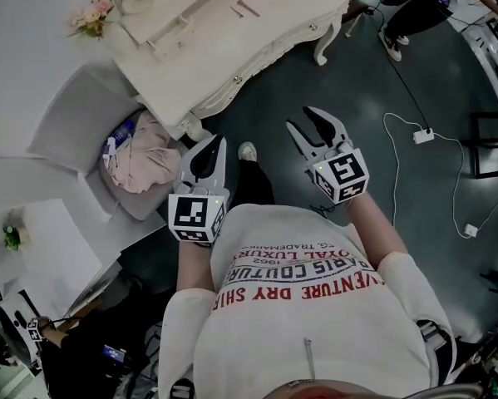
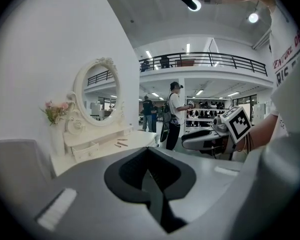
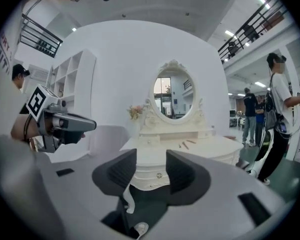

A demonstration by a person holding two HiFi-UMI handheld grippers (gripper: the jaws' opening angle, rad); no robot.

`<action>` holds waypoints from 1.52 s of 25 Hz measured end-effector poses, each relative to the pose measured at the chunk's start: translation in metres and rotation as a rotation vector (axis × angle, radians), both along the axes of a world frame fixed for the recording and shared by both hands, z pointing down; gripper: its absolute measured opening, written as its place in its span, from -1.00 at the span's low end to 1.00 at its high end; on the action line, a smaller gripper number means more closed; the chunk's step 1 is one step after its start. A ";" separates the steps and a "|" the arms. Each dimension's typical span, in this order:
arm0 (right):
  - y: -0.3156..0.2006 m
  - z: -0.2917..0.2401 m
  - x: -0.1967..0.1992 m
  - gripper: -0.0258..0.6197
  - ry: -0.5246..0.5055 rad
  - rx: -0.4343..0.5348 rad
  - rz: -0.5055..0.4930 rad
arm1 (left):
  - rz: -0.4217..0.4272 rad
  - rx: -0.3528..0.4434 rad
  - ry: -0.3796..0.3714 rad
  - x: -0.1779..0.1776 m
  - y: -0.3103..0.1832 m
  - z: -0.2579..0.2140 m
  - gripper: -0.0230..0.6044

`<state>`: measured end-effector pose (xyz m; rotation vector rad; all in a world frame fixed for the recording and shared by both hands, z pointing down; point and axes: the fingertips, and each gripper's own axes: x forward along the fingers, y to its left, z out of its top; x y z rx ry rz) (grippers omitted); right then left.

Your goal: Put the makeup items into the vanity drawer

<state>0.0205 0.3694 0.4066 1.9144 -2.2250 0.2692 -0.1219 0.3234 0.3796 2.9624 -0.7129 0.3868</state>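
The cream vanity table [image 1: 232, 56] stands ahead of me, with an oval mirror [image 3: 172, 96] on it. A few thin pencil-like makeup items [image 1: 247, 7] lie on its top, also seen in the right gripper view as small sticks [image 3: 184, 145]. A drawer front with a round knob [image 3: 159, 175] shows under the tabletop. Both grippers hang in the air short of the vanity, touching nothing. My left gripper [image 1: 217, 142] has its jaws together and holds nothing. My right gripper [image 1: 305, 120] is open, with only the vanity visible between its fingers.
A grey chair [image 1: 74, 119] holding pink cloth [image 1: 145, 160] stands left of the vanity. A vase of flowers [image 1: 91, 15] sits on the vanity's left end. Cables and a power strip [image 1: 423, 135] lie on the dark floor at right. Other people [image 3: 282, 109] stand further off.
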 end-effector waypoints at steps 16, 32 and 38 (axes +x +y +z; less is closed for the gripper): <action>-0.256 -0.002 0.052 -0.45 -0.001 -0.098 -0.022 | -0.034 -0.041 0.021 0.041 -0.257 0.000 -0.91; -0.416 0.064 0.102 -0.45 0.006 -0.308 -0.193 | -0.269 -0.117 -0.022 0.062 -0.377 0.041 -0.91; -0.443 0.112 0.123 -0.45 0.095 -0.441 -0.321 | -0.408 -0.178 -0.018 0.072 -0.402 0.054 -0.91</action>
